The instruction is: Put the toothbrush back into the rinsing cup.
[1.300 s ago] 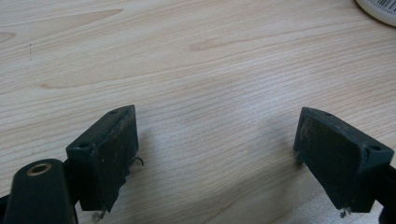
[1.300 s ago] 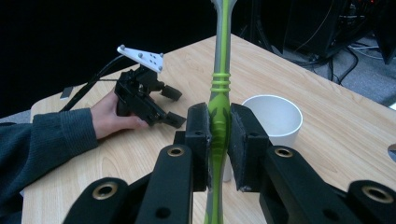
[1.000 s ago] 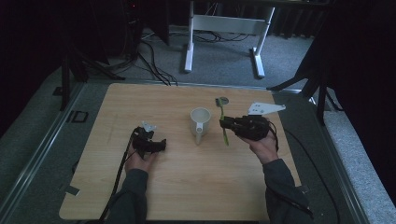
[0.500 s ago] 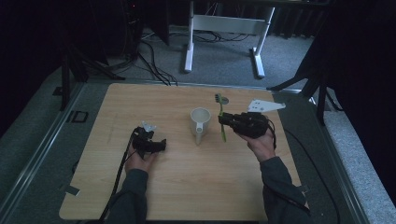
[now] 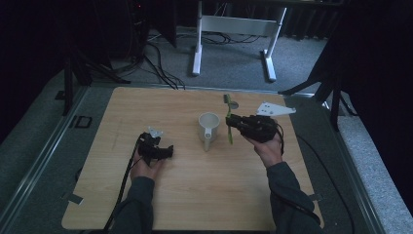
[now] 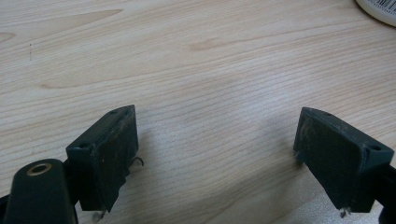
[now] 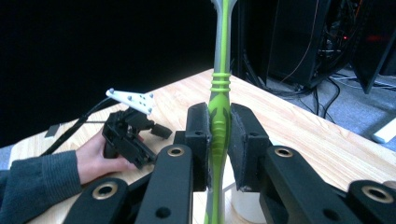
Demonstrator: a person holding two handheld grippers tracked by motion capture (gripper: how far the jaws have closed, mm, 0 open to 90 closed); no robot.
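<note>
The right gripper [image 5: 234, 122] has its jaws pinched on a green toothbrush [image 7: 218, 116], gripping the handle partway along so the shaft runs on past both pads. It sits just beside the white mug [image 5: 209, 127] on the table [image 5: 122, 107]. The left gripper [image 6: 215, 154] rests low over bare wood, jaws spread wide, holding nothing.

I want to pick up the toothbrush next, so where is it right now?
The green toothbrush is clamped in the right gripper, held just right of the white mug in the high view, on the table's far right part.
</note>
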